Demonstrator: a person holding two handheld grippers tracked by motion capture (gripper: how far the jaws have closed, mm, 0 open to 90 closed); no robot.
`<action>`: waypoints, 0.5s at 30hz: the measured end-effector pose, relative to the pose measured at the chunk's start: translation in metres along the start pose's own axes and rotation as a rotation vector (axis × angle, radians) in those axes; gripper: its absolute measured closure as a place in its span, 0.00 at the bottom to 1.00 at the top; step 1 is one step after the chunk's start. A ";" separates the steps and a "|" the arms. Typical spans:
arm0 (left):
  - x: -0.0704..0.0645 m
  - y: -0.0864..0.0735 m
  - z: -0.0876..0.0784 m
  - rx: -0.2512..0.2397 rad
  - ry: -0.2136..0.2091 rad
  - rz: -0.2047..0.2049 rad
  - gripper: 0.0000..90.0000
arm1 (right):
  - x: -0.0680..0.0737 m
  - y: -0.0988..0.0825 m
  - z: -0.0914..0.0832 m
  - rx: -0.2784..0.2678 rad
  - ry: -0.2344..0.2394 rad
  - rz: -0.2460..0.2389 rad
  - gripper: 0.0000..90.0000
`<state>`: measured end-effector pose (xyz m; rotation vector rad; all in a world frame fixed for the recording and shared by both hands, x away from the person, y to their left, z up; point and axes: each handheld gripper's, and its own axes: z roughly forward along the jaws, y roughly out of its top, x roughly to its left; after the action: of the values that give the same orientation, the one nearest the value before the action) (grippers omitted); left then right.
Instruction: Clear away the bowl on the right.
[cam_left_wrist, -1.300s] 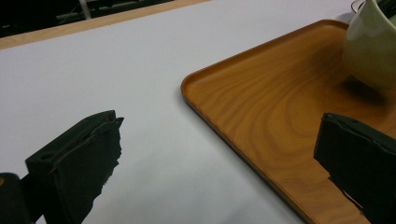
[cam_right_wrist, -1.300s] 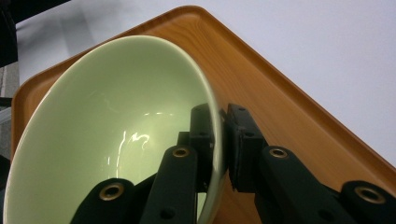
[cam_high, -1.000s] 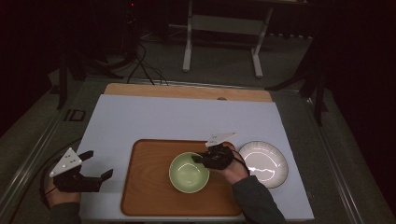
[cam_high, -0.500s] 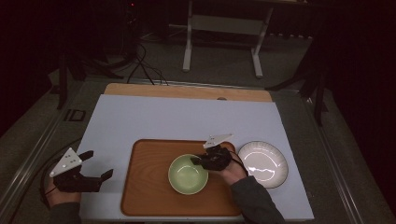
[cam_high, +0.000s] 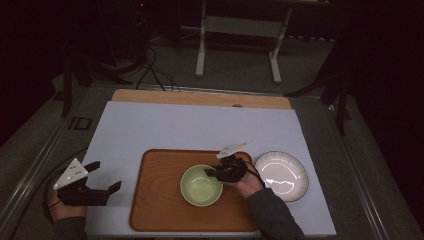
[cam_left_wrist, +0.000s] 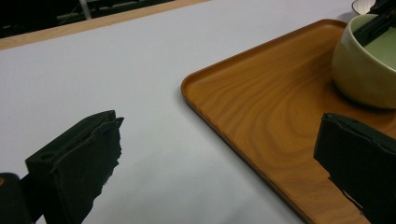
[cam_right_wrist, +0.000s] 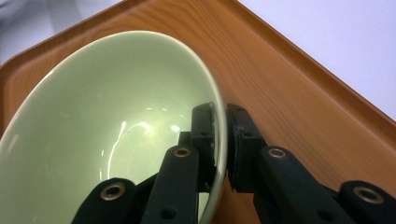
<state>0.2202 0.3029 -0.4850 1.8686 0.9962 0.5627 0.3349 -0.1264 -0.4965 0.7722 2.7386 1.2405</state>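
Pale green bowl (cam_high: 201, 185); wood-grain brown tray (cam_high: 155, 200); white plate (cam_high: 281, 175); black grippers.

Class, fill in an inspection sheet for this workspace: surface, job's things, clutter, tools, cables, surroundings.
Surface: pale lilac-white table mat, wooden table edge behind.
Job's things: pale green ceramic bowl on rectangular wooden tray; round white ribbed plate right of tray.
Clutter: nothing seen.
Tools: left tool open, over the mat beside the tray; right tool clamped on bowl's rim.
Cables: dark cable on floor behind.
Surroundings: dim; white stand legs beyond.
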 end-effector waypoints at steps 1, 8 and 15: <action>0.000 0.000 0.000 0.000 0.000 0.001 0.01 | 0.000 0.000 0.001 0.000 -0.001 0.003 0.91; 0.000 0.000 0.000 0.001 0.000 0.000 0.01 | -0.003 -0.002 0.002 -0.010 0.003 0.007 0.90; 0.000 0.000 0.000 0.002 0.001 0.000 0.01 | -0.007 -0.004 -0.007 -0.040 0.011 0.019 0.80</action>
<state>0.2203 0.3028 -0.4851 1.8703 0.9970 0.5628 0.3372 -0.1368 -0.4957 0.7918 2.7123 1.3026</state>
